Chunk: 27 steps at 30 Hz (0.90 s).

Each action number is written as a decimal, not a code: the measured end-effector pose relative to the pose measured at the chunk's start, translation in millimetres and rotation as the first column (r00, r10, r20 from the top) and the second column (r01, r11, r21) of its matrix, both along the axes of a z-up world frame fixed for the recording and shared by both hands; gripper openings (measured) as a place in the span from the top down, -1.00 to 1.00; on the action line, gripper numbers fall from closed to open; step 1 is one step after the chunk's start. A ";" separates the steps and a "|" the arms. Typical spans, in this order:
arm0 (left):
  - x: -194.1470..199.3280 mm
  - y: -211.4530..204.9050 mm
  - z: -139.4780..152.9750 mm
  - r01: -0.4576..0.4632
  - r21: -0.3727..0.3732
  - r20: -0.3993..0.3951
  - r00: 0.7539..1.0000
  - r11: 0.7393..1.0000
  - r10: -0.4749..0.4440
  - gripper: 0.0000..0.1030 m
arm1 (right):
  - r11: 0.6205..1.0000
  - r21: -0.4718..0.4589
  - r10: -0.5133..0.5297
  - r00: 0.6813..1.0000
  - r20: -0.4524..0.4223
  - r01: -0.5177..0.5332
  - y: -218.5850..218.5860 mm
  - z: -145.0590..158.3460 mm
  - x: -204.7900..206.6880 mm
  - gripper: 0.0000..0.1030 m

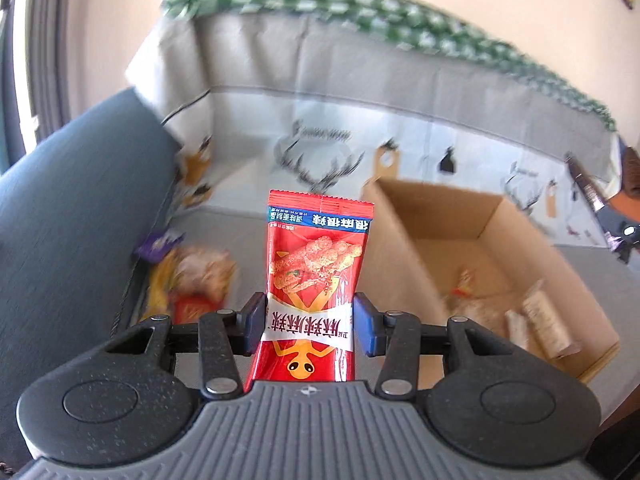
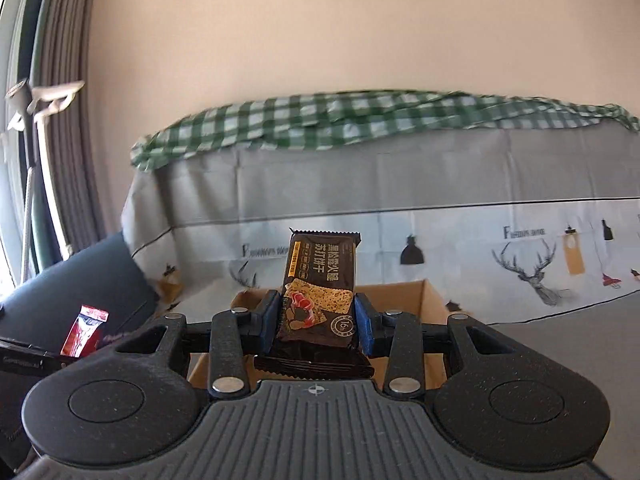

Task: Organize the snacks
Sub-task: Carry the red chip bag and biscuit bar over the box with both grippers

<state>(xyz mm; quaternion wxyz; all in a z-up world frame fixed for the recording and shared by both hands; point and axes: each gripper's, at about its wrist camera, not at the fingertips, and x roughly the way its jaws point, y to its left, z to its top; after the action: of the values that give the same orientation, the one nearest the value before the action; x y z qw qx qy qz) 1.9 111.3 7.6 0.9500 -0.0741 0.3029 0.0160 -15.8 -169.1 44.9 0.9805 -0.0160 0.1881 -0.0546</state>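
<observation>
Left wrist view shows the left claw [image 1: 309,326] clamped partway open on a red snack packet [image 1: 316,280] held upright above the sofa seat [image 1: 248,236], with a heap of snacks [image 1: 188,276] by the seat's left edge and an open cardboard box [image 1: 480,256] to the right holding a few packets. Right wrist view shows the right claw [image 2: 316,320] gripping a dark cracker packet [image 2: 320,284] upright, in front of the box's near rim.

Beige wall [image 2: 320,32], covered sofa [image 2: 400,184], green checked cloth [image 2: 320,120], grey curtain [image 2: 68,120].
</observation>
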 end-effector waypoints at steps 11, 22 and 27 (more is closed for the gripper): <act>14.5 -81.1 5.2 0.199 -0.071 0.158 0.970 0.977 -0.186 0.02 | 0.997 -0.068 -0.037 0.999 -0.026 0.035 -13.3 -4.8 -4.8 0.21; 43.5 -131.5 -12.7 0.299 -0.049 0.153 0.945 0.953 -0.288 0.02 | 0.989 -0.107 -0.102 0.994 -0.036 0.097 -33.7 -5.6 -12.0 0.21; 50.6 -136.1 -14.1 0.307 -0.079 0.150 0.944 0.948 -0.293 0.02 | 0.986 -0.128 -0.115 0.992 -0.051 0.108 -36.2 -9.2 -10.5 0.21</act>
<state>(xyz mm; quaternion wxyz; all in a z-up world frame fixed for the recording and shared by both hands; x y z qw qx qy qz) 52.5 -24.8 -6.5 0.9548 -0.0762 0.2454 -0.1494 -26.3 -205.3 35.8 0.9670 -0.0685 0.2136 -0.1206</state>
